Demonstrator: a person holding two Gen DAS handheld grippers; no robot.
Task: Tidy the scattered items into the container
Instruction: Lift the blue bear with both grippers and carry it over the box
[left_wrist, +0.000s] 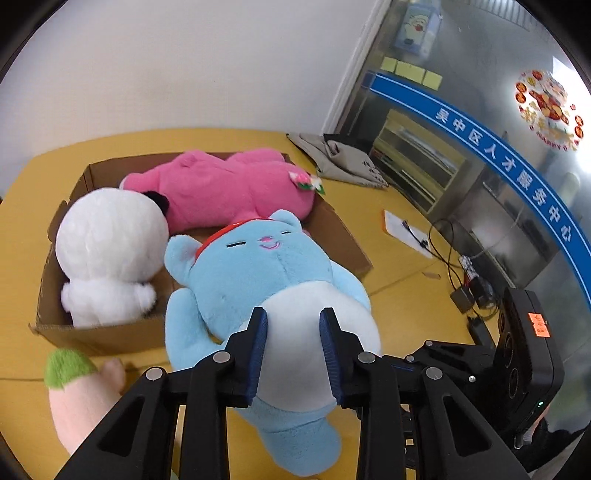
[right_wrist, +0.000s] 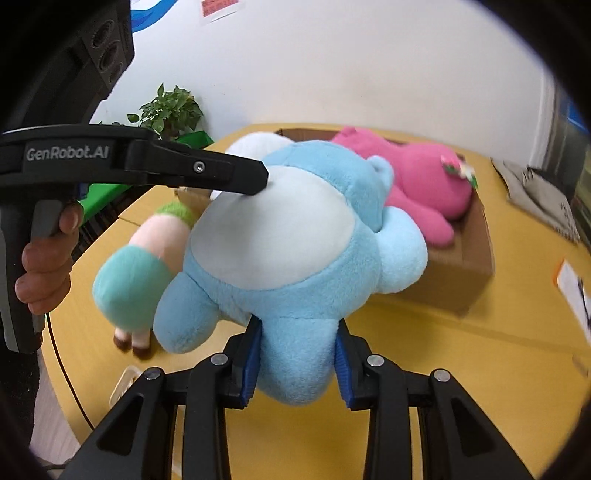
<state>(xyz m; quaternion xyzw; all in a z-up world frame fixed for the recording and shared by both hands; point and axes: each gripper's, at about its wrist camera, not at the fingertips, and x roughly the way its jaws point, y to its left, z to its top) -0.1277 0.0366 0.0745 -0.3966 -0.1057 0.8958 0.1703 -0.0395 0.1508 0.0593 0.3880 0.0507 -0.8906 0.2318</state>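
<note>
A blue plush bear (left_wrist: 258, 280) with a white belly is held off the yellow table by both grippers. My left gripper (left_wrist: 293, 325) is shut on its belly; it also shows in the right wrist view (right_wrist: 255, 184). My right gripper (right_wrist: 299, 343) is shut on the blue plush bear's (right_wrist: 295, 236) lower leg. Its head hangs over the near edge of the open cardboard box (left_wrist: 343, 236), which holds a pink plush (left_wrist: 229, 188) and a white plush (left_wrist: 110, 243). A peach doll with green hair (left_wrist: 74, 384) lies on the table beside the box; it also shows in the right wrist view (right_wrist: 147, 258).
A grey cloth bag (left_wrist: 340, 158) lies behind the box. A paper sheet (left_wrist: 406, 229) and cables (left_wrist: 461, 280) lie on the table (left_wrist: 369, 199) to the right, by a glass wall. A potted plant (right_wrist: 170, 110) stands beyond the far left table edge.
</note>
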